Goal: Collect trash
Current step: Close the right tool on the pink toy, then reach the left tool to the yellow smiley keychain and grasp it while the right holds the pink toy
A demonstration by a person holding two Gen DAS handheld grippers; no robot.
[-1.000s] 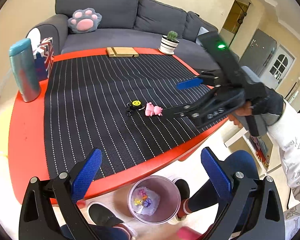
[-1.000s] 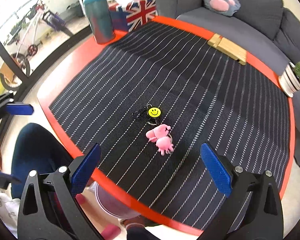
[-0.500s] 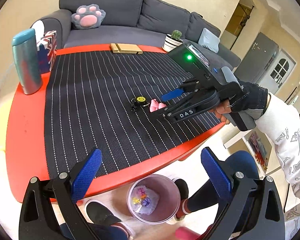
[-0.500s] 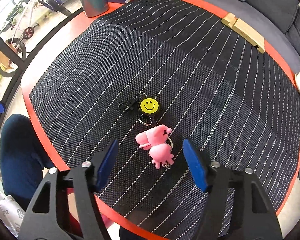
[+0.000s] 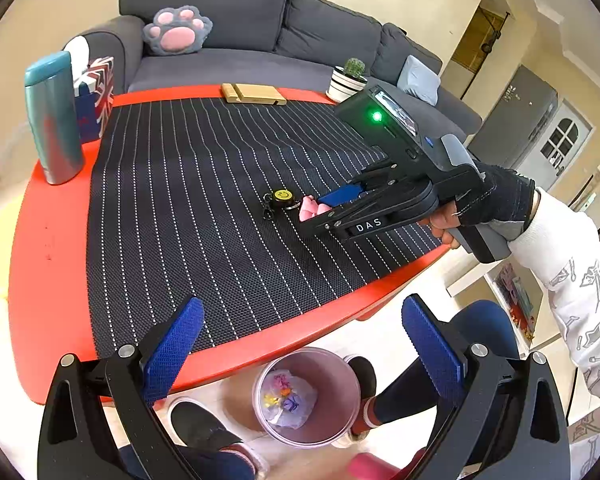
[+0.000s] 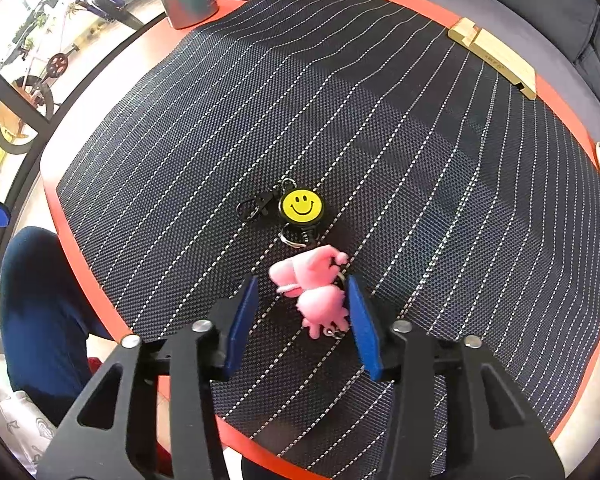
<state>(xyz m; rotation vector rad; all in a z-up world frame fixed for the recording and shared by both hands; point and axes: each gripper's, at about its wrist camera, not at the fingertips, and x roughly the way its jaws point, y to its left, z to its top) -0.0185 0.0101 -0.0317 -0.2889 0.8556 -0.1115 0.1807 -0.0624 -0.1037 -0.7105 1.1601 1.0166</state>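
Note:
A pink rubber figure keychain [image 6: 314,284] lies on the black striped mat [image 6: 380,128], linked to a yellow smiley badge reel [image 6: 301,205] with a black clip. My right gripper [image 6: 302,300] is low on the mat, open, its blue pads either side of the pink figure, the right pad close to it. In the left wrist view the right gripper [image 5: 324,206] covers most of the pink figure [image 5: 310,206]. My left gripper [image 5: 300,336] is open and empty, held off the table's front edge above a pink trash bin [image 5: 306,394] holding a bag of scraps.
On the red table [image 5: 48,240] stand a teal flask [image 5: 54,118], a Union Jack tissue box [image 5: 96,96], a wooden stand [image 5: 254,94] and a potted cactus [image 5: 348,80]. A grey sofa [image 5: 236,24] lies behind. The person's legs and shoes flank the bin.
My right gripper moved forward and down onto the mat and narrowed its jaws around the pink figure. My left gripper stayed over the bin.

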